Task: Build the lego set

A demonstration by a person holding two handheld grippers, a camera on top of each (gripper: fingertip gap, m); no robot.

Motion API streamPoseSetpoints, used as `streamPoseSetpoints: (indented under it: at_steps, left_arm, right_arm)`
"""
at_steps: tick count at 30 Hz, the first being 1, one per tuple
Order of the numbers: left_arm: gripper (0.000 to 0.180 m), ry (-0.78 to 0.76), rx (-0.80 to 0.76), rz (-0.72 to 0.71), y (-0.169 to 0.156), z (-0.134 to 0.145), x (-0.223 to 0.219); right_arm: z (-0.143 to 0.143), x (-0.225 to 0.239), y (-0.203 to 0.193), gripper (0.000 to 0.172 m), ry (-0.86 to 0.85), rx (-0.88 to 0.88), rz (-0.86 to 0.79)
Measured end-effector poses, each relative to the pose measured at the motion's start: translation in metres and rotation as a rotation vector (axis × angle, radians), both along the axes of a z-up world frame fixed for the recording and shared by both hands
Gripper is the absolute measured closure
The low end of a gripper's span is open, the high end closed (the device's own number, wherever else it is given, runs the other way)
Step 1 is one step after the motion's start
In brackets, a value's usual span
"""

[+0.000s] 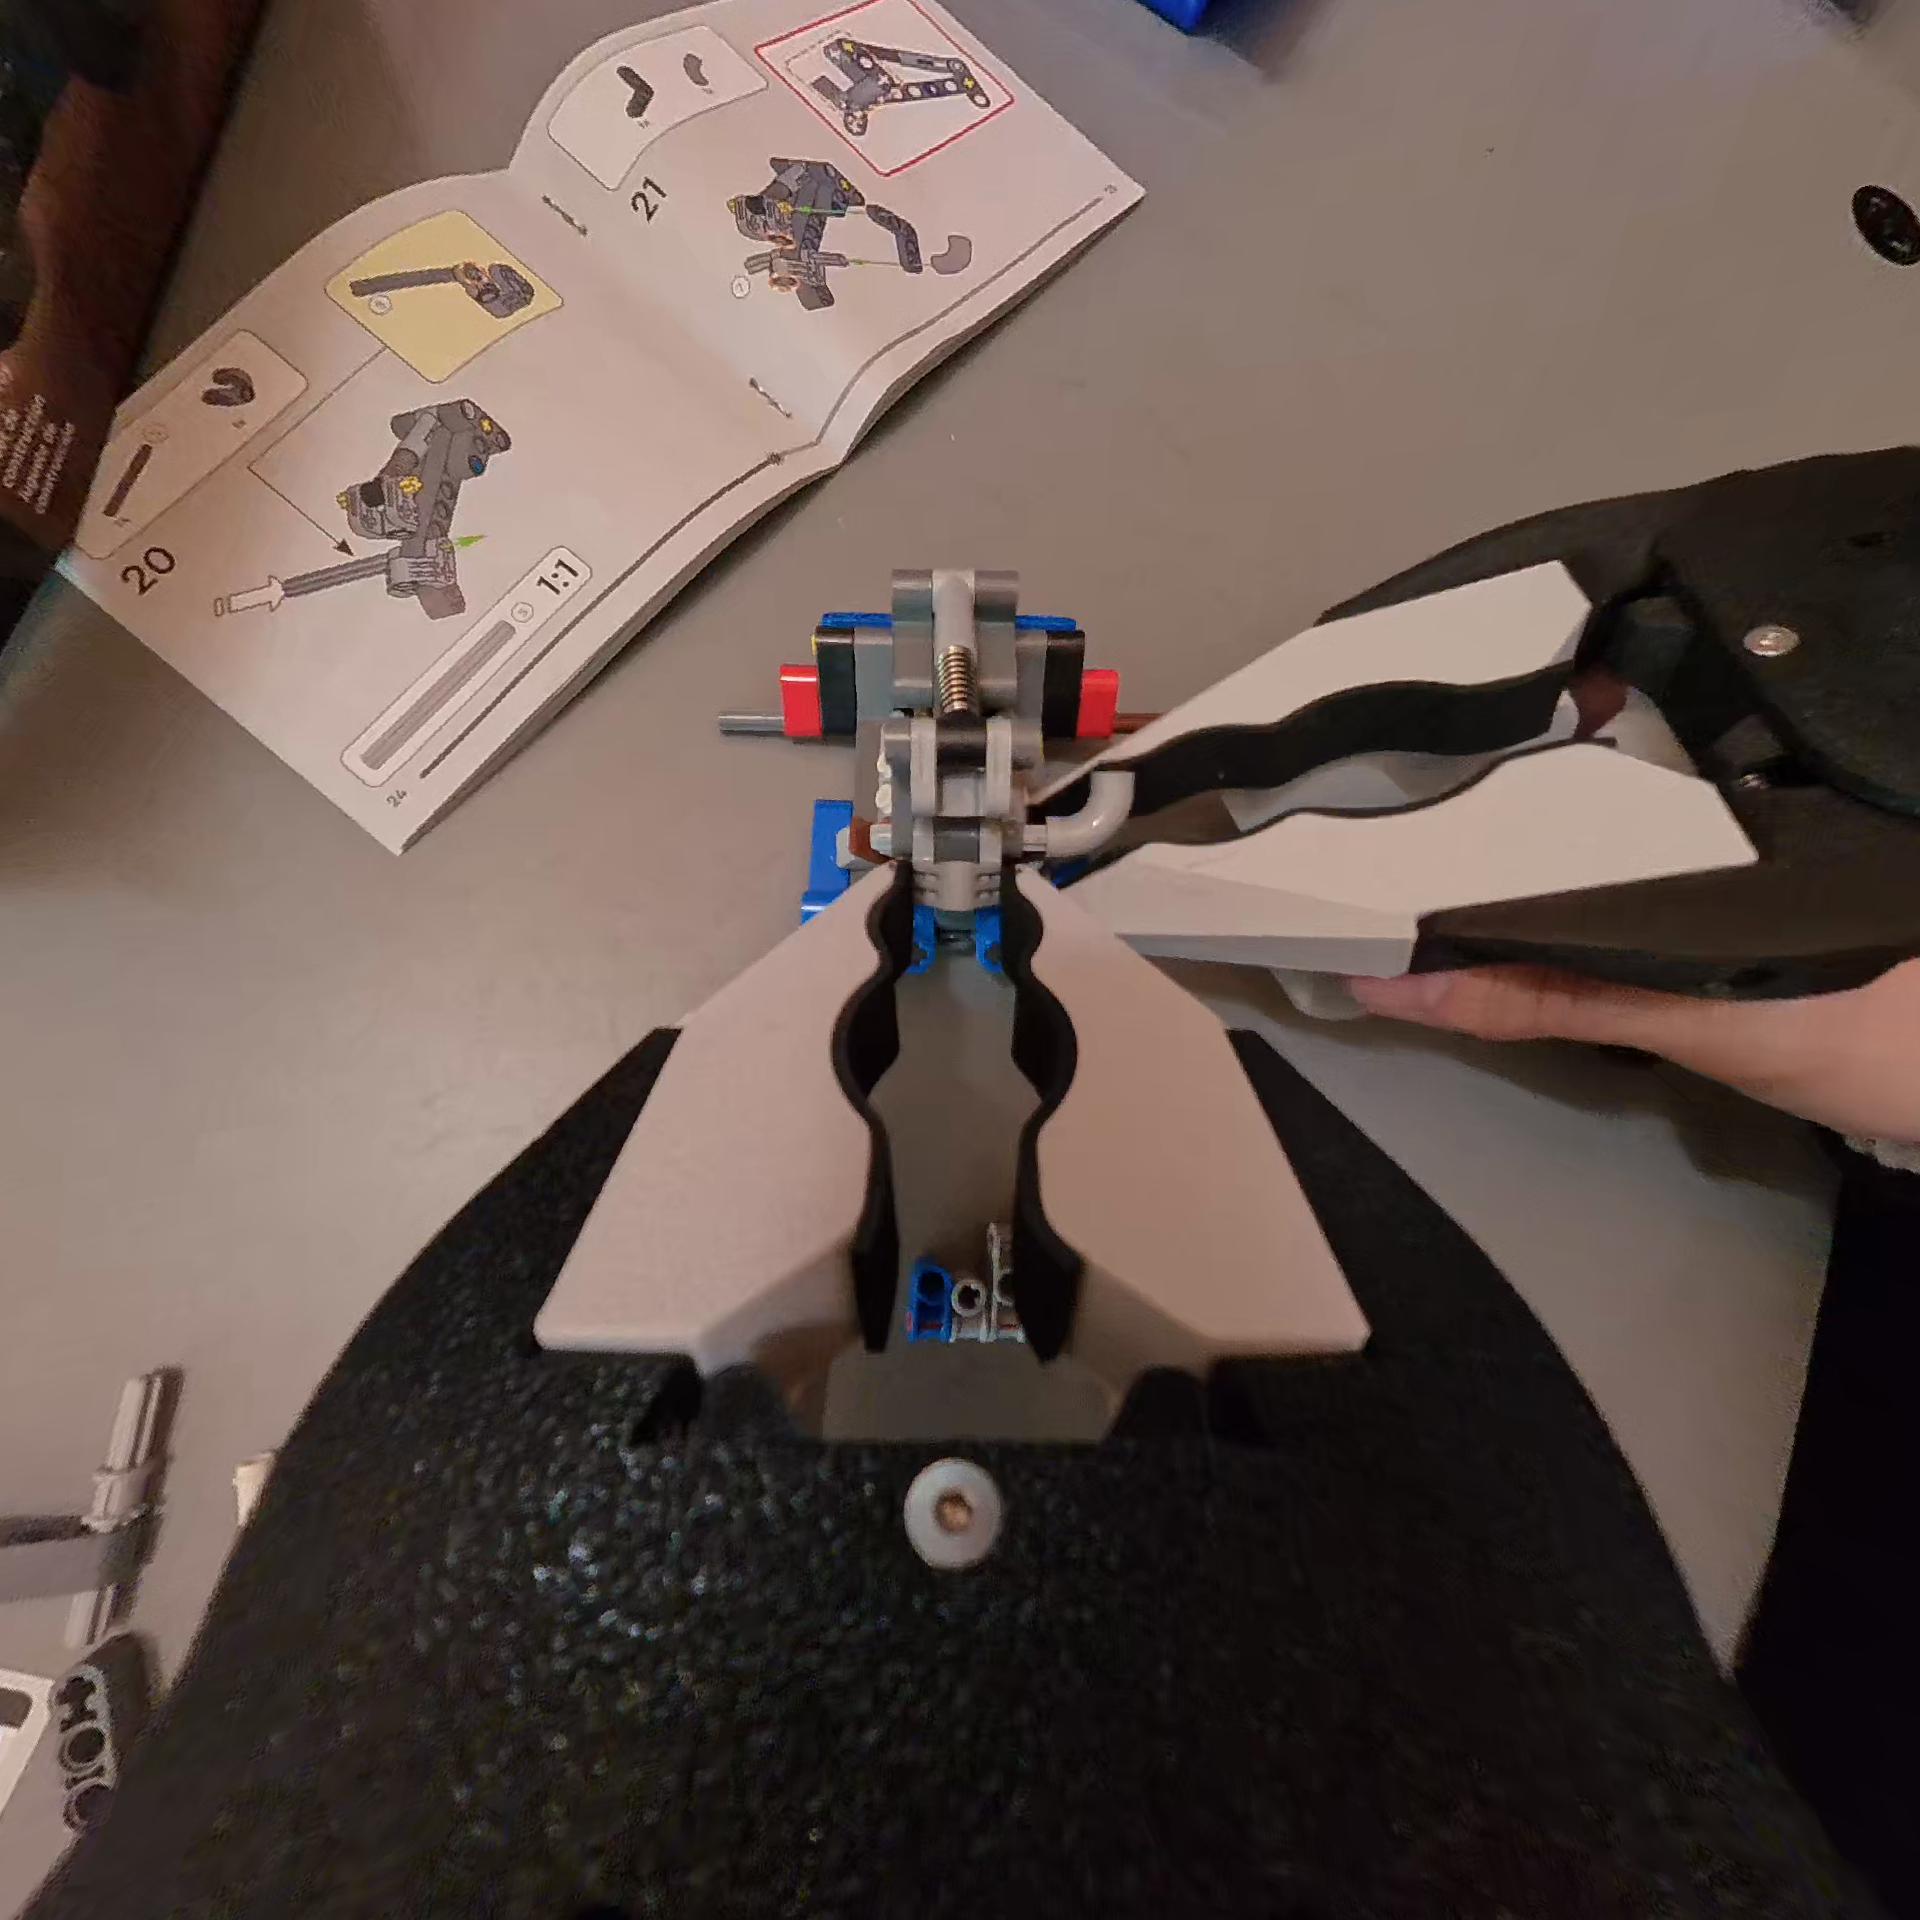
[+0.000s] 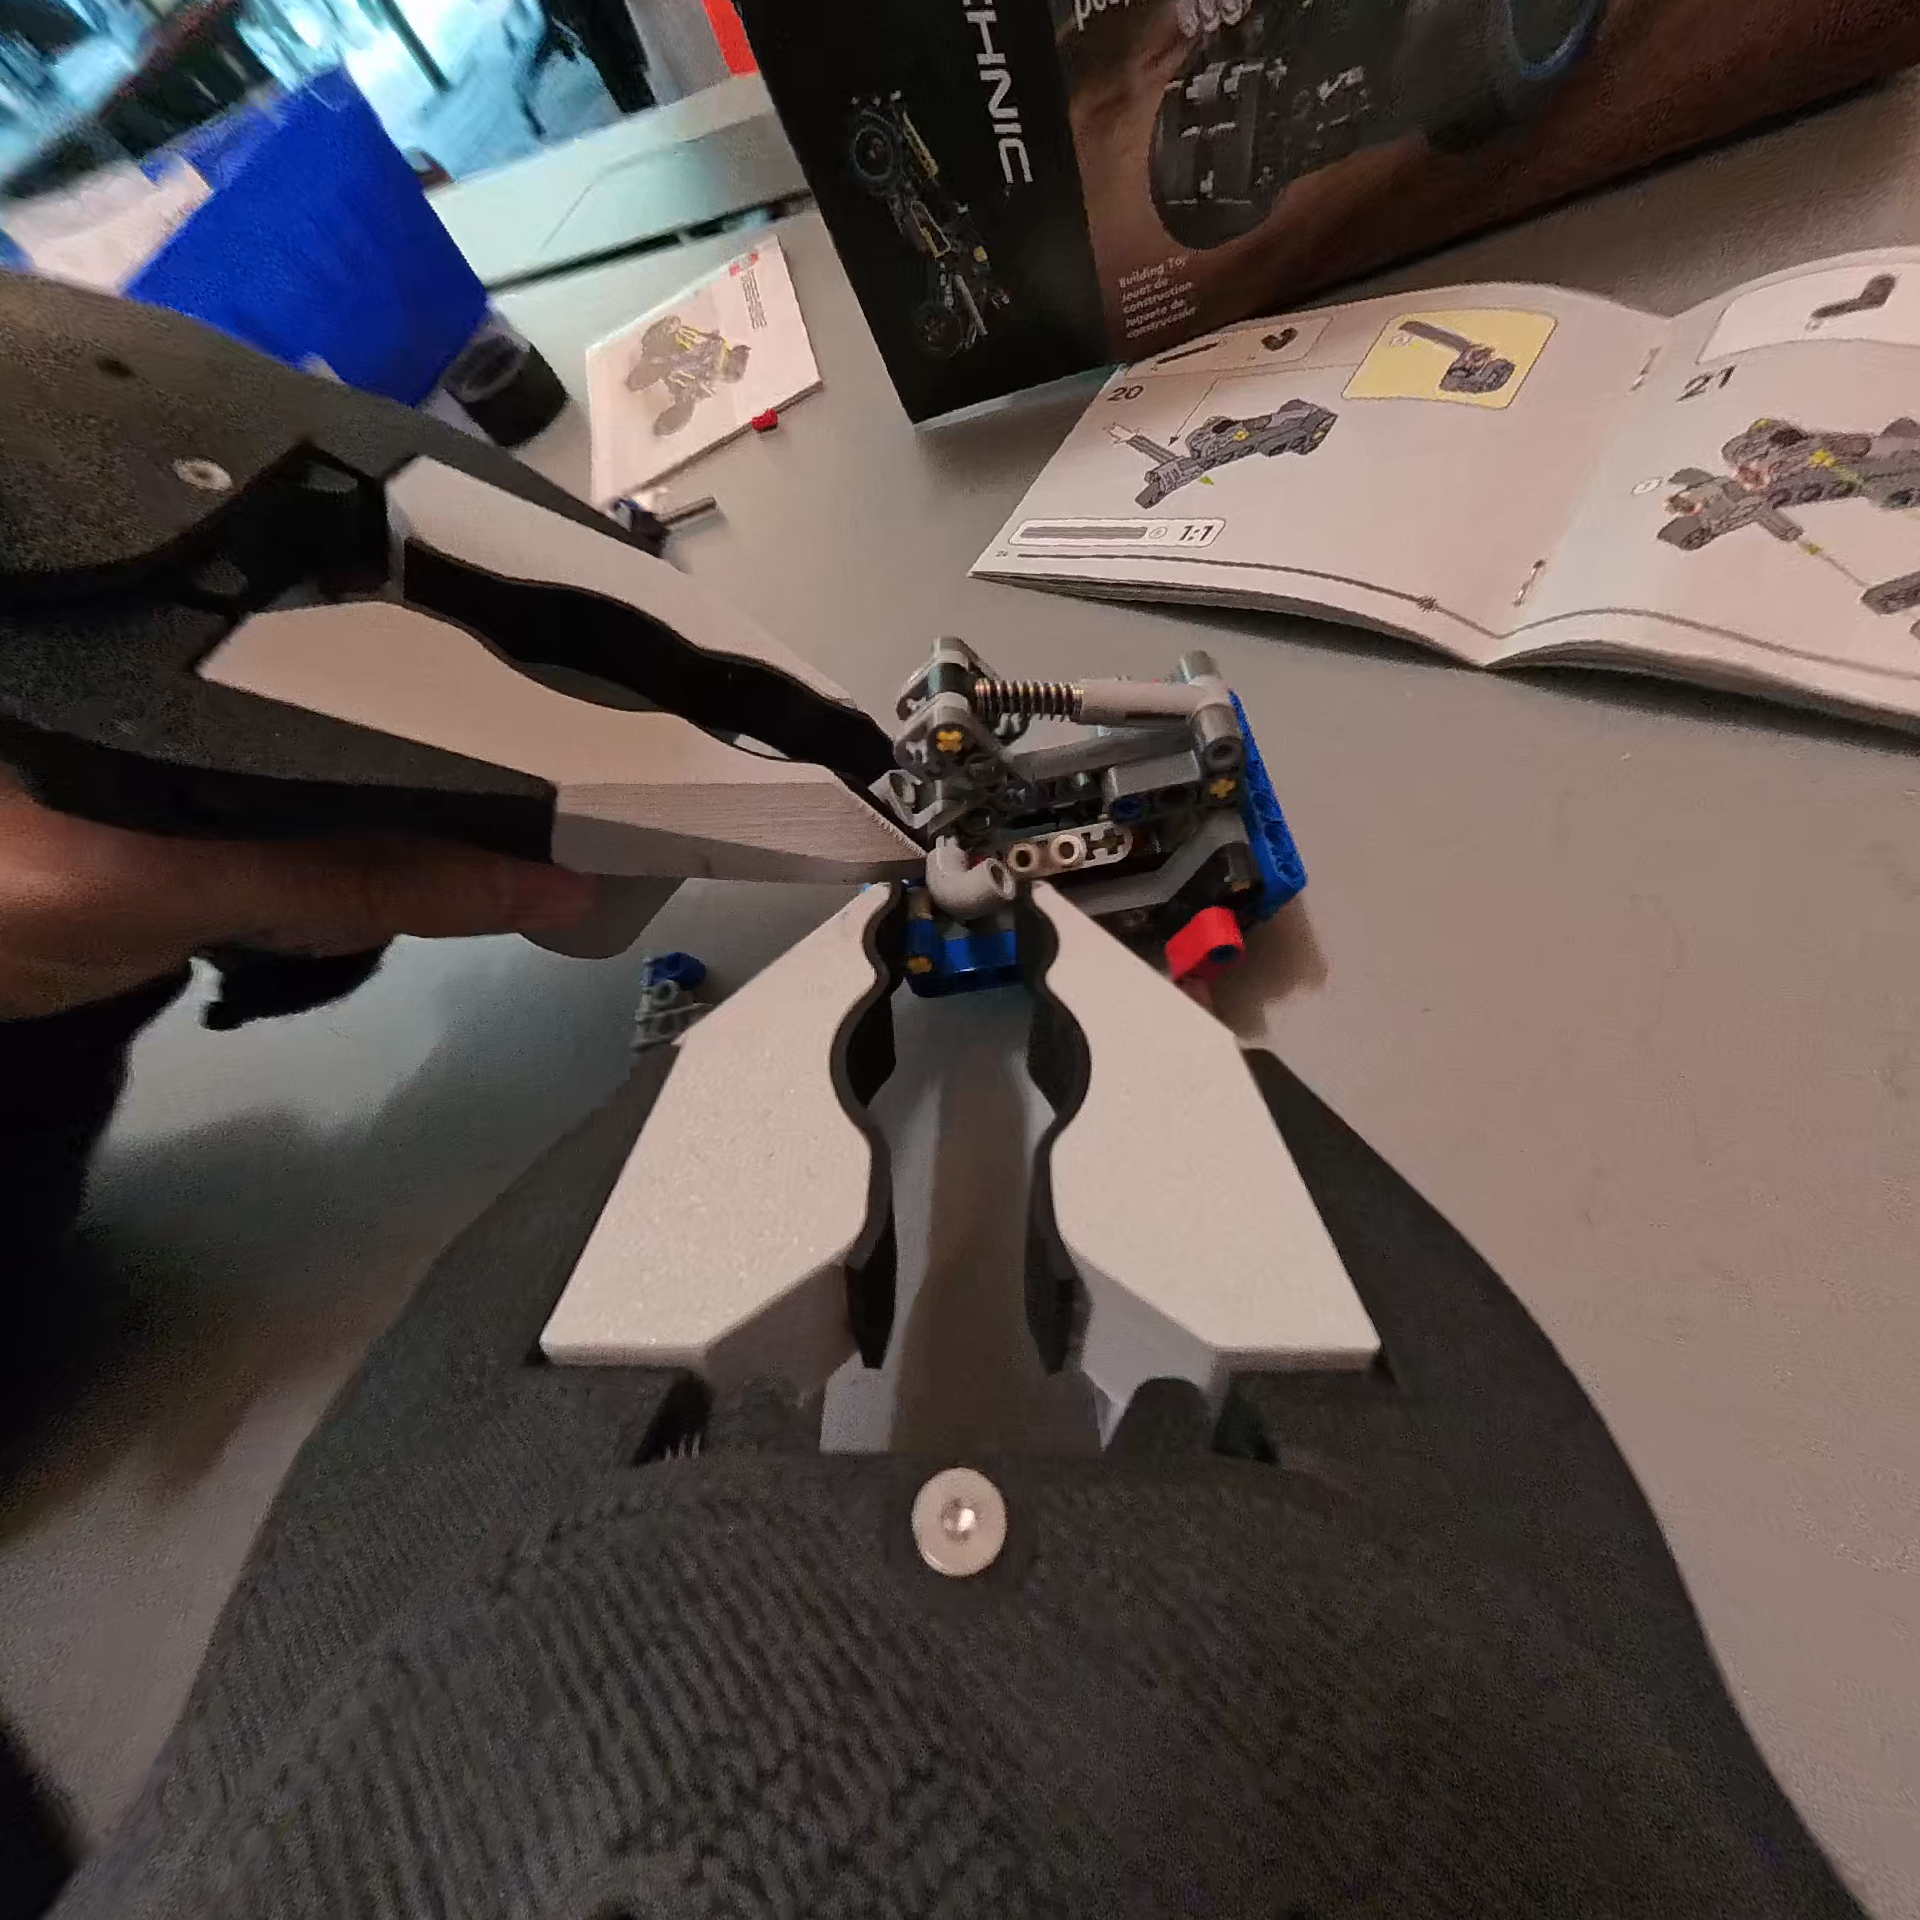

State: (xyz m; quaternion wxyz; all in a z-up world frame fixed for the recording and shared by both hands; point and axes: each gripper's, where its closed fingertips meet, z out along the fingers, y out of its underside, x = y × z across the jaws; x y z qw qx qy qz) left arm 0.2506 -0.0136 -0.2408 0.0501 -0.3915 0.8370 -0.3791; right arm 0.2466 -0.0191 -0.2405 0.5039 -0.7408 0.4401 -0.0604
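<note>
On the grey table [image 1: 1351, 343], the left gripper [image 1: 954, 883] was clamped narrowly on the near end of a grey, blue and red brick-built assembly [image 1: 951, 727]. The right gripper [image 2: 961, 904] stood slightly parted around a curved grey elbow piece [image 2: 971, 883] at the model's side; whether its pads pressed could not be told. An open instruction booklet [image 1: 540, 416] lay beyond.
</note>
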Motion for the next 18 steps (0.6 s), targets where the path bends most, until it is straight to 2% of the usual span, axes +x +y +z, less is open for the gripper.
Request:
streamPoseSetpoints:
  at_steps: [3,6,11,14,18]
  left_arm:
    - [0.168,-0.017,-0.003,0.009,-0.002,0.000,0.000]
    - [0.168,-0.023,0.008,0.009,-0.003,-0.002,0.001]
    - [0.168,-0.042,0.015,0.003,-0.005,0.001,0.002]
    - [0.168,-0.022,-0.014,0.005,-0.006,0.001,0.001]
    - [0.167,0.057,-0.120,0.007,-0.009,0.004,-0.002]
  right_arm:
    - [0.000,-0.001,-0.002,0.158,0.043,0.058,-0.011]
    - [-0.002,0.001,-0.007,0.156,0.018,0.005,-0.026]
    - [-0.002,0.006,-0.015,0.144,-0.017,-0.041,-0.075]
    - [-0.003,0.007,-0.020,0.137,-0.024,-0.058,-0.096]
    - [-0.001,0.009,-0.026,0.137,-0.056,-0.087,-0.115]
